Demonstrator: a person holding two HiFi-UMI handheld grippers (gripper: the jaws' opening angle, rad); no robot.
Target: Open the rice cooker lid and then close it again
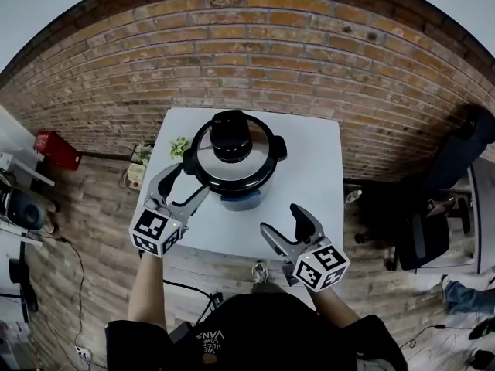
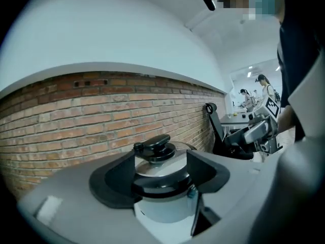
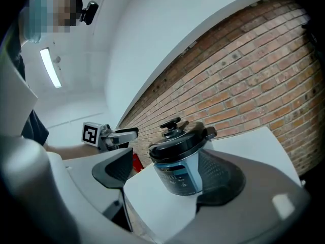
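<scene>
Rice cooker (image 1: 240, 200) at back-middle of white table (image 1: 313, 176), lid (image 1: 260, 150) seated shut. Best to come in level onto black knob (image 1: 230, 135), clamp squarely before lifting, avoid nudging the pot. Steel dome, black rim and side handles, pale blue body. Left gripper (image 1: 188, 182) just beside cooker, jaws spread, nothing held. Right gripper (image 1: 282, 221) near table's front edge, likewise released.
</scene>
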